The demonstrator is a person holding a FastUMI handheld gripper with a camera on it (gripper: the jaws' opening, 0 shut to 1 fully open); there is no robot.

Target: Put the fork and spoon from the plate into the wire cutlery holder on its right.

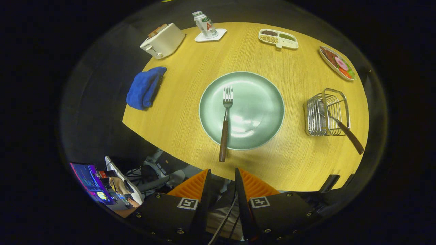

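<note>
Green plate (259,102) at the centre of the wooden table (204,68), seen from the gripper view. Your gripper (223,175) hovers above the table's near edge, its fingers a narrow gap apart and holding nothing. Just ahead of them lies the fork (225,122), tines on the plate, brown handle overhanging the near rim. Right of the plate, the wire cutlery holder (327,114) contains the spoon (339,126), its handle sticking out toward you. Beyond: a toaster (162,41), a blue cloth (144,87), a bottle (205,23), a divided tray (278,38).
</note>
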